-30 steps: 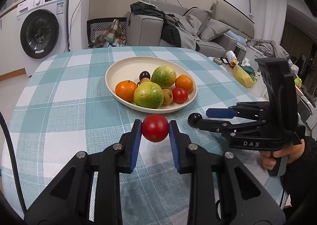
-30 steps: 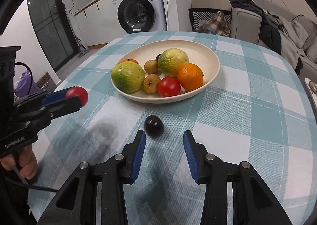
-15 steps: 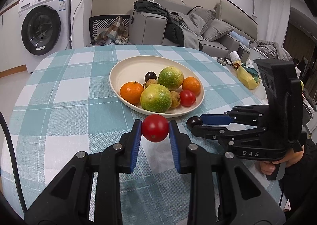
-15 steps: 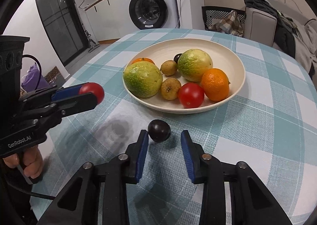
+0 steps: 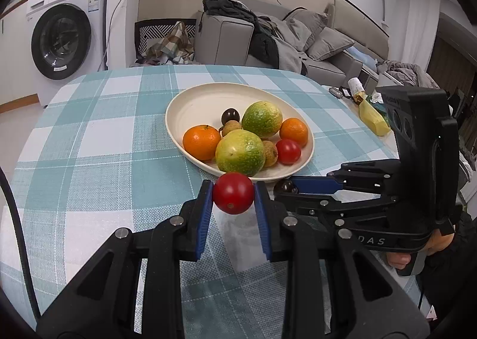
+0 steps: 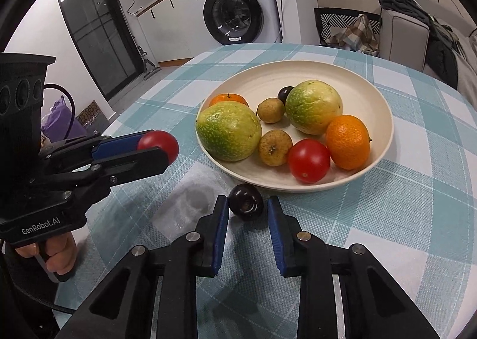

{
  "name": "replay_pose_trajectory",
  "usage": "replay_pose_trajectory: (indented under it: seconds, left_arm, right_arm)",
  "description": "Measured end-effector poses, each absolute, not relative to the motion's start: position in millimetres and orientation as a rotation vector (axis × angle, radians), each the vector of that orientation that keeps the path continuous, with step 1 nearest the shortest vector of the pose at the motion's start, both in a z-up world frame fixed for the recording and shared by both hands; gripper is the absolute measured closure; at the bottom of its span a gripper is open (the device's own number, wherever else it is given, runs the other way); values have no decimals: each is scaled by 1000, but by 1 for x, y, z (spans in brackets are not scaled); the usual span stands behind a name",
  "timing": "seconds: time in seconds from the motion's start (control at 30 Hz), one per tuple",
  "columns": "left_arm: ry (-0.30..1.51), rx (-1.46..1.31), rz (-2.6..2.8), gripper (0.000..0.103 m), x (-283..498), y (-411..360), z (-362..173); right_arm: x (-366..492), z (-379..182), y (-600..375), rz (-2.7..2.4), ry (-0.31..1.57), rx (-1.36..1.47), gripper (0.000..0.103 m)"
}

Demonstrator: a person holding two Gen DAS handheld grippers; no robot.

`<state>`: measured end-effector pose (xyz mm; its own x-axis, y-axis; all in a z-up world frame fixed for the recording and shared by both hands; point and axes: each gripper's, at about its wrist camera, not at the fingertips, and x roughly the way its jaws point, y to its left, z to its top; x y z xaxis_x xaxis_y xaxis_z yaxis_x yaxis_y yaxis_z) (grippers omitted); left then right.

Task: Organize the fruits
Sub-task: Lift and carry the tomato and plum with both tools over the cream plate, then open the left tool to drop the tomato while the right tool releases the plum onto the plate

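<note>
My left gripper (image 5: 233, 194) is shut on a red tomato (image 5: 233, 192) and holds it above the checked tablecloth, just short of the cream plate's near rim (image 5: 179, 100). The tomato also shows in the right wrist view (image 6: 159, 143). My right gripper (image 6: 247, 210) has its blue pads on both sides of a dark plum (image 6: 246, 202) near the plate's rim (image 6: 384, 106); small gaps show beside the plum. The plate holds two green fruits, two oranges, a tomato, small brown fruits and another dark plum (image 5: 230, 115).
The round table has a teal and white checked cloth (image 5: 89, 160). A yellow packet (image 5: 372, 118) lies at its right edge. A washing machine (image 5: 62, 37) and a grey sofa (image 5: 268, 37) stand behind the table.
Both grippers have moved closer to the plate. The right gripper's pads have narrowed around the dark plum. The left gripper keeps hold of the tomato.
</note>
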<state>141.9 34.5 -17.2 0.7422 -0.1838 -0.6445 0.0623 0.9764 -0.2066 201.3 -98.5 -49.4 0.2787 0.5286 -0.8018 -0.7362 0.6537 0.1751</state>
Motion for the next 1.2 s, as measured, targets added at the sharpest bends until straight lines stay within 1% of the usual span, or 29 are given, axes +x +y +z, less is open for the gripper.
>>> replay_pose_trajectory:
  seconds: [0.13,0.37,0.7,1.2]
  left_arm:
    - [719,-179,-132,78,144,37,-16]
    - [696,-176,-130,78,147,40,-9]
    - [667,-162,-120,78,160,37,0]
    - [654,-141,-126,78,202,26,9]
  right_arm:
    - [200,-49,-97,867,960,-252,79]
    - [196,-38,-107,878,935,-218,79]
    - [203,-12,-122,851,844,-158,79]
    - [233,-4,-126,802,811,-94,79]
